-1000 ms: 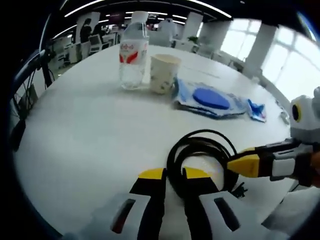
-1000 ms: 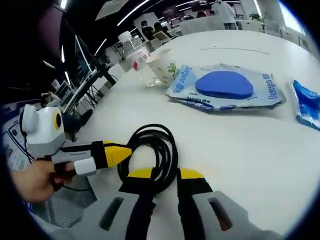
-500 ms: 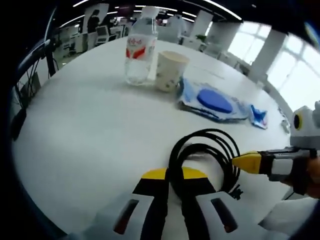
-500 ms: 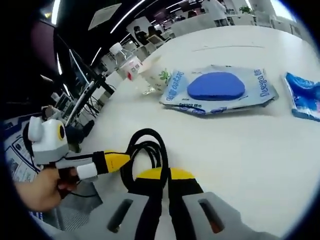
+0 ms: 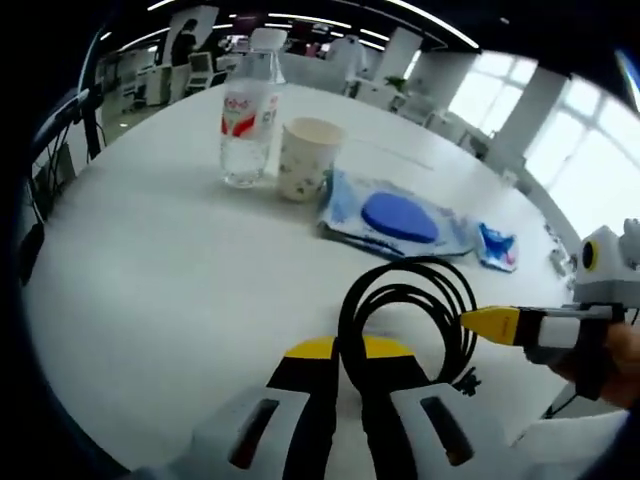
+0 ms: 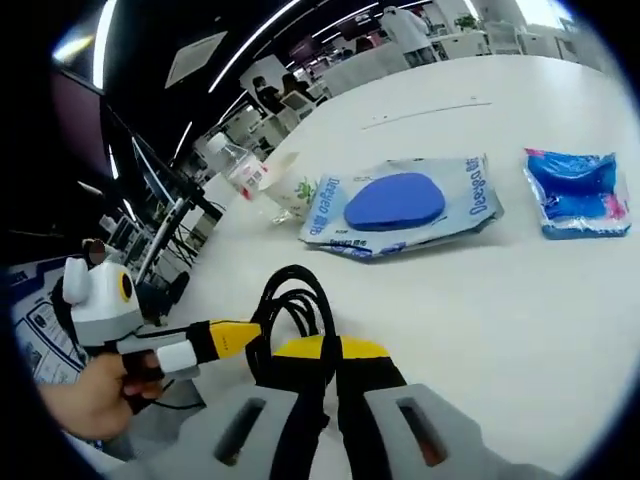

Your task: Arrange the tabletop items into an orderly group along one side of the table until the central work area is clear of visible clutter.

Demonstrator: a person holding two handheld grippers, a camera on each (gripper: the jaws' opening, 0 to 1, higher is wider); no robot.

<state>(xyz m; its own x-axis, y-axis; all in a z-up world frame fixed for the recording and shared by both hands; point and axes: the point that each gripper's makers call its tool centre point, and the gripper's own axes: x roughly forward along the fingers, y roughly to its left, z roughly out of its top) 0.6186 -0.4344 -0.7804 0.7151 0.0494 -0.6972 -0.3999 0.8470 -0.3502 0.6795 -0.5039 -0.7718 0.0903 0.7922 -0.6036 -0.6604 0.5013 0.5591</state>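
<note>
Two grippers: both clamped on one coiled black cable (image 5: 405, 310), from opposite sides of the loop.
Left gripper (image 5: 345, 352): yellow-tipped fingers (image 5: 310, 350) pinching the near strand of the coil, almost shut around it.
Right gripper (image 6: 328, 350): yellow-tipped fingers (image 6: 365, 350) pressed nearly together on the cable's near edge; seen from the left gripper view as a yellow tip nipping the coil's right side, a hand behind it.
Cable: coiled in several loops, near the front edge of the round white bench (image 5: 150, 260); plug end poking out by the right gripper; lifted or resting, cannot tell.
Farther out: flat blue-and-white wipes packet with a blue oval lid (image 5: 395, 218), just beyond the coil.
Beside it: small crumpled blue wrapper (image 6: 578, 190), apart from the packet, toward the window side.
Back row: white paper cup with a green print (image 5: 305, 158), close beside a clear plastic water bottle with a red label (image 5: 245, 120); cup next to the packet's corner.
Step in hand: probably gathering the cable, the stray piece nearest the bench middle, to join the row.
Next move calls for: likely keeping both grips firm so the loops stay together, carrying the coil toward the packet and wrapper, setting it down just beside them without knocking the cup.
</note>
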